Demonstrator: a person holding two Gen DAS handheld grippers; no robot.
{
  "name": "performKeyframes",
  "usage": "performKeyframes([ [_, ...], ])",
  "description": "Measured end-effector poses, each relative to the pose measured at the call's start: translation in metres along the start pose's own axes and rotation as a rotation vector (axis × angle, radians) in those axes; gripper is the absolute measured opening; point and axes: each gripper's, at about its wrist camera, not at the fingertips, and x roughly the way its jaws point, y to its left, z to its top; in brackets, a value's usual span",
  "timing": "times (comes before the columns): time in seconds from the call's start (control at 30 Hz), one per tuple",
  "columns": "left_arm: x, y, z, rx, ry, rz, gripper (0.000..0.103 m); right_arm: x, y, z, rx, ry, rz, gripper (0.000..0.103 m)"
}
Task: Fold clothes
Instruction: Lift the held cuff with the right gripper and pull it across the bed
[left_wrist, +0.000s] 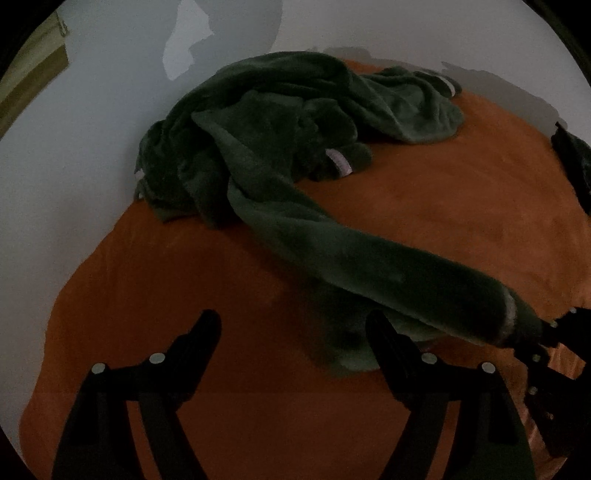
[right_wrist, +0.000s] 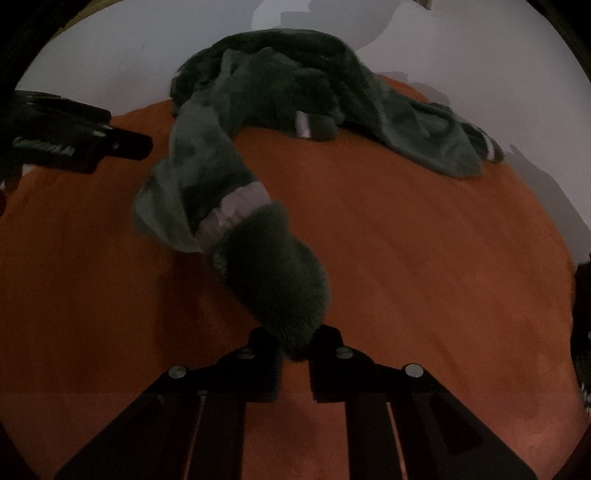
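My right gripper (right_wrist: 295, 341) pinches the fuzzy cuff (right_wrist: 273, 273) of a dark green fleece garment (right_wrist: 266, 92). Left gripper (left_wrist: 291, 332) spread, empty, just beside the sleeve (left_wrist: 332, 243). Sleeve stretched; rest bunched farther back on the orange sheet (right_wrist: 424, 258).

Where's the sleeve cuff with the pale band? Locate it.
In the right wrist view the cuff sits low and central, pinched in the right tool, above the orange surface; the garment's bulk lies far behind.
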Motion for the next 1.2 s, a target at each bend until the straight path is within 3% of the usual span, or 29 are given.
performKeyframes([
  [0.1, 0.0, -0.005, 0.0, 0.002, 0.0, -0.02, 0.082, -0.013, -0.014, -0.015, 0.044, -0.019, -0.058, 0.009],
  [0.37, -0.003, -0.039, 0.007, 0.034, 0.001, -0.089, 0.082, -0.042, -0.052, -0.047, 0.207, 0.003, -0.075, 0.009],
  [0.8, -0.003, -0.092, 0.037, -0.024, 0.011, -0.285, 0.082, -0.112, -0.069, -0.094, 0.265, -0.018, -0.133, 0.009],
  [1.2, 0.001, -0.166, 0.05, 0.005, 0.031, -0.403, 0.083, -0.166, -0.109, -0.162, 0.369, 0.019, -0.256, 0.008],
])
